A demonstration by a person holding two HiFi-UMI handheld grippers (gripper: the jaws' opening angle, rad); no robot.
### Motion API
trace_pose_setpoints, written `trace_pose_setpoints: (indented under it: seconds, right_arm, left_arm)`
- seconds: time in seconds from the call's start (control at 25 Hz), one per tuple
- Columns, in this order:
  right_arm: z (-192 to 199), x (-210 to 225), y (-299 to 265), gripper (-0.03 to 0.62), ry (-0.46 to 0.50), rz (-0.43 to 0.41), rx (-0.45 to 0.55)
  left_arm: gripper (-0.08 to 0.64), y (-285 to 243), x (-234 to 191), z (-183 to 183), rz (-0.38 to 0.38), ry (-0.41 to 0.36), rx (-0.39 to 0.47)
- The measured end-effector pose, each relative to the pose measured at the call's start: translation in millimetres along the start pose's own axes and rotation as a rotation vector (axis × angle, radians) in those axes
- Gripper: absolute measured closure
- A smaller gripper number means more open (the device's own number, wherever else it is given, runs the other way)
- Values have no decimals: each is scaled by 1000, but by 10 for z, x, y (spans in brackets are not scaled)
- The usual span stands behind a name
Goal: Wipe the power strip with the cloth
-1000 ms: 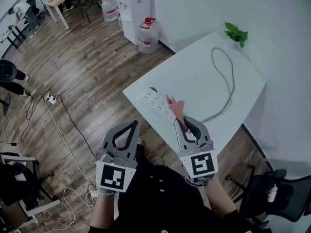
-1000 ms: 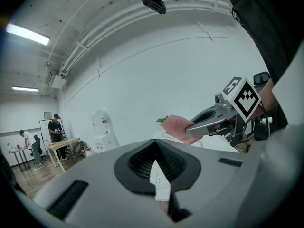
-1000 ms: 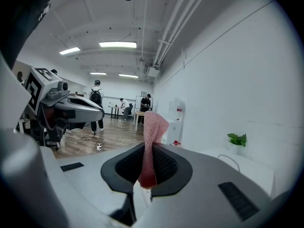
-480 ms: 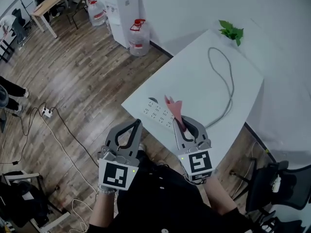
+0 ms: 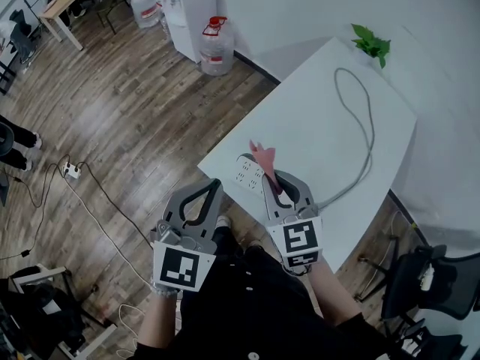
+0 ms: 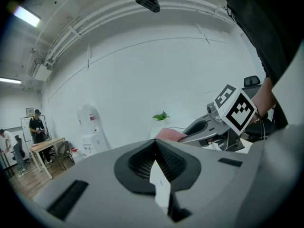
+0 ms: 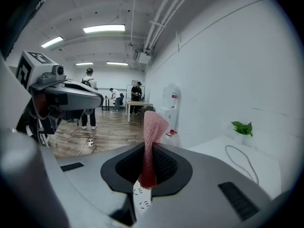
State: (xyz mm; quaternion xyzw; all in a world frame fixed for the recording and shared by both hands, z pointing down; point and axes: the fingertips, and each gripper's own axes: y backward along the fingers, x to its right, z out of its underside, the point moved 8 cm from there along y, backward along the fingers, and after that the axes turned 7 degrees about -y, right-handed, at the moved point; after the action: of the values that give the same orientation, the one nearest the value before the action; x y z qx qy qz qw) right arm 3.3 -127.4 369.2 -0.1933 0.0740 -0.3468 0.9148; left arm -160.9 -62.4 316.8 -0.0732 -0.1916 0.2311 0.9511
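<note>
Two jugs stand on the wood floor by the wall: one jug [image 5: 214, 49] with a red cap, just beside a white dispenser [image 5: 192, 4], and a second jug [image 5: 142, 4] on the dispenser's far side. Both look translucent; how full they are cannot be told, and any print on them is too small to read.

The cloth [image 7: 151, 141] is pink with a fine knit-like weave. It hangs as a narrow folded strip, its upper end curling over above the right gripper [image 7: 147, 147] – that gripper's jaws are pinched on it. In the head view the cloth sticks up past the jaw tips, over the strip [image 5: 247, 173].

The strip is white, with rows of sockets, and lies near the table's [image 5: 322, 103] near-left edge, partly under the right gripper. Its grey cable [image 5: 363, 118] loops across the table toward a green plant [image 5: 373, 45] at the far corner.

The left gripper [image 6: 156, 144] has its jaws pressed together with nothing between them – it is off the table's edge, above the floor, beside the right one. Each gripper's cube bears a black-and-white square pattern.
</note>
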Motion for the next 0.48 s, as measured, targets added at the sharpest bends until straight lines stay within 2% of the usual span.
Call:
trace_pose_setpoints:
  seconds: [0.48]
  right_arm:
    - [337,-210,-841,537,-84,4,-173]
  left_arm:
    - [549,-116,-437,251,56,17,-7]
